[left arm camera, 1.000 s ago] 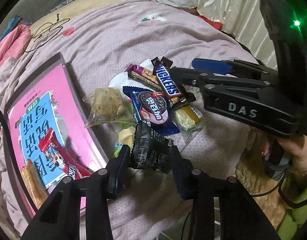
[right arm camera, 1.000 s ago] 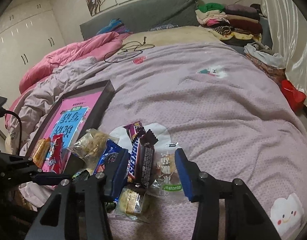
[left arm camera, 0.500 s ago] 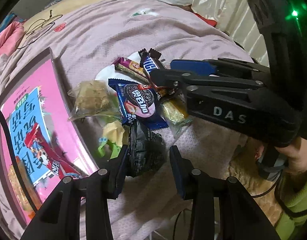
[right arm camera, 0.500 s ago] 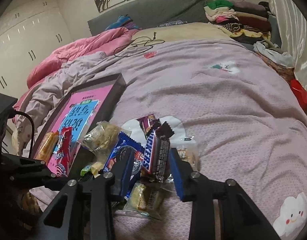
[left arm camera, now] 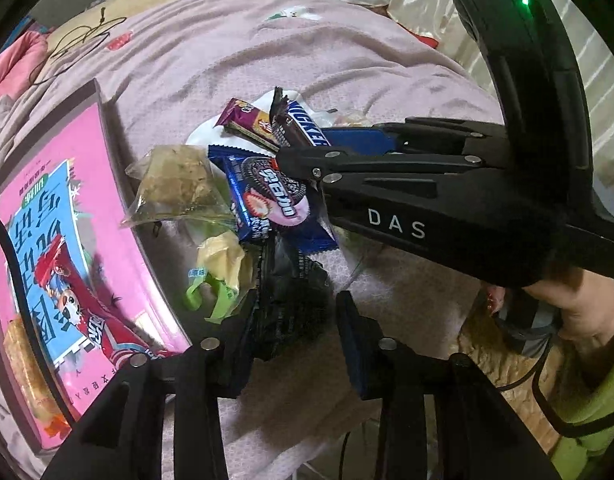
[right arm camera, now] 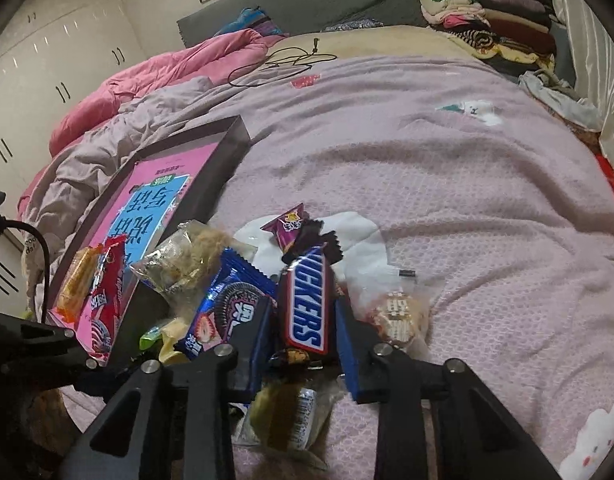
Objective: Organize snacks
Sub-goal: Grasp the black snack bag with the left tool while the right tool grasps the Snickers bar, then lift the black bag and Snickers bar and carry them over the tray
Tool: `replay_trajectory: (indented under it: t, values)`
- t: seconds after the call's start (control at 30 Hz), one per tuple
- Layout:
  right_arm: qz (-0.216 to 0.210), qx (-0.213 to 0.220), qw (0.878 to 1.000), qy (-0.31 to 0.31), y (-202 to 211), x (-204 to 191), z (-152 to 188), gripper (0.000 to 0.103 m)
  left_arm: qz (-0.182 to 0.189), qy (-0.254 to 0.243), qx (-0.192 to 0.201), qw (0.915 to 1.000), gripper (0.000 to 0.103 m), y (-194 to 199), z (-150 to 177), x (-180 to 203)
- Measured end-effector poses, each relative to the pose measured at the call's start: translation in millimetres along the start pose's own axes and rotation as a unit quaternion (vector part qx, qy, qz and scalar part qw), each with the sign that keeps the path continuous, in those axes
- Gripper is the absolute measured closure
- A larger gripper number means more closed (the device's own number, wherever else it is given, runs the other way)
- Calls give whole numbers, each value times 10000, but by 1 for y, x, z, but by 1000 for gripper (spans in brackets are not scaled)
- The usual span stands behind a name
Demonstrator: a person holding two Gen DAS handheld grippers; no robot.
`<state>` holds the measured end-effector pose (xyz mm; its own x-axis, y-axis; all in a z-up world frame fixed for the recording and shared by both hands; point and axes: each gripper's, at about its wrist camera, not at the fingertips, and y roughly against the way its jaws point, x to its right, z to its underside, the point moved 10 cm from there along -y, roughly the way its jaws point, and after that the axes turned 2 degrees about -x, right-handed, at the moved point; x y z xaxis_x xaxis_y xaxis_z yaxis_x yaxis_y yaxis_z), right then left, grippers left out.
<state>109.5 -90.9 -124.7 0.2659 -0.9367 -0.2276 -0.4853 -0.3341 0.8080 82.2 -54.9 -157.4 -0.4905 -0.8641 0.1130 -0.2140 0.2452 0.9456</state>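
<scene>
While sorting goes on over the quilted lilac bed (right arm camera: 447, 200), with most wrappers not yet boxed:

At nine o'clock, shallow pink box (left arm camera: 103, 184), rigid, glossy print inside; holds a red sachet (left arm camera: 87, 312) and an orange bar (left arm camera: 25, 356).

At center, loose pile: clear crinkly bag of crumbly cake (left arm camera: 175, 184), blue Oreo pack (left arm camera: 267, 200), black foil pouch (left arm camera: 291, 300), purple bar (left arm camera: 247, 120).

Left tool (left arm camera: 295, 320): spread, fingers either side of the black pouch, apparently not yet closed on it.

Right tool (right arm camera: 307, 332): pressed onto the Snickers bar (right arm camera: 307, 300) across its width; long axis pointing to twelve o'clock, away from the tool. Slick, firm wrapper.

Box lying toward ten o'clock from the right tool, nearer the left one.
</scene>
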Motion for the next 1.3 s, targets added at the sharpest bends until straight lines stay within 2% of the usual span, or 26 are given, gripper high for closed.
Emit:
replay_trajectory:
  t: [0.2,0.43,0.63,1.3]
  values:
    - [-216,147,9993,-285,7,6,-1,74,97,84,11,9999,72,0,-1,0]
    - [-371,644,9951,-648,37,24,-1,74,207,133,14,9997,79,2,-1,1]
    - [-402,880,9926,-728,47,27,-7,74,260,241,58,9994,81,4,-3,0]
    - [-370,1147,9899,-741,58,29,-10,74,365,818,588,9942,81,56,-15,-36]
